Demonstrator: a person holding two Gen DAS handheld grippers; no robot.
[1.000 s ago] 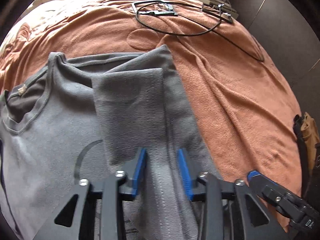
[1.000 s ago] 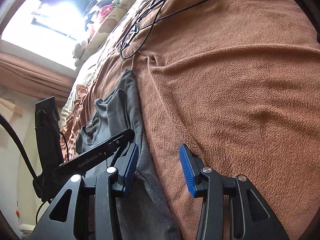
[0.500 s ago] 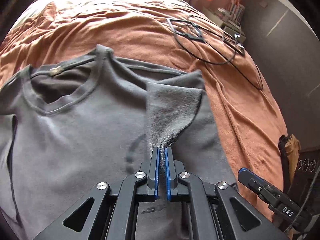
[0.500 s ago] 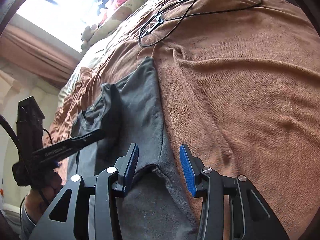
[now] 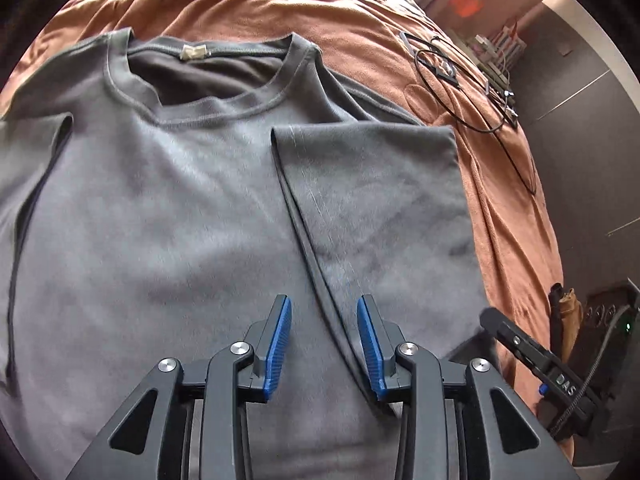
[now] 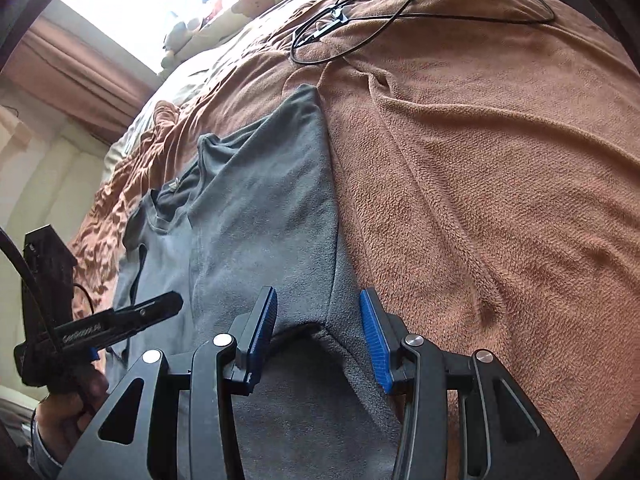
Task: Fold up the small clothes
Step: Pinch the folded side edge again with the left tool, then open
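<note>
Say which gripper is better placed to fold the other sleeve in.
Left, probably. The left gripper, jaws opening and empty, hangs over the grey cotton T-shirt, nearer its unfolded sleeve; the right gripper sits at the folded side.

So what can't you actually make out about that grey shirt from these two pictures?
- Grey T-shirt hem: left wrist view, hidden behind the left gripper, whose jaws are opening.
- Neck label: too small to read.
- Far sleeve: right wrist view, cut off behind the left gripper.
- Shirt's print: not visible.
</note>
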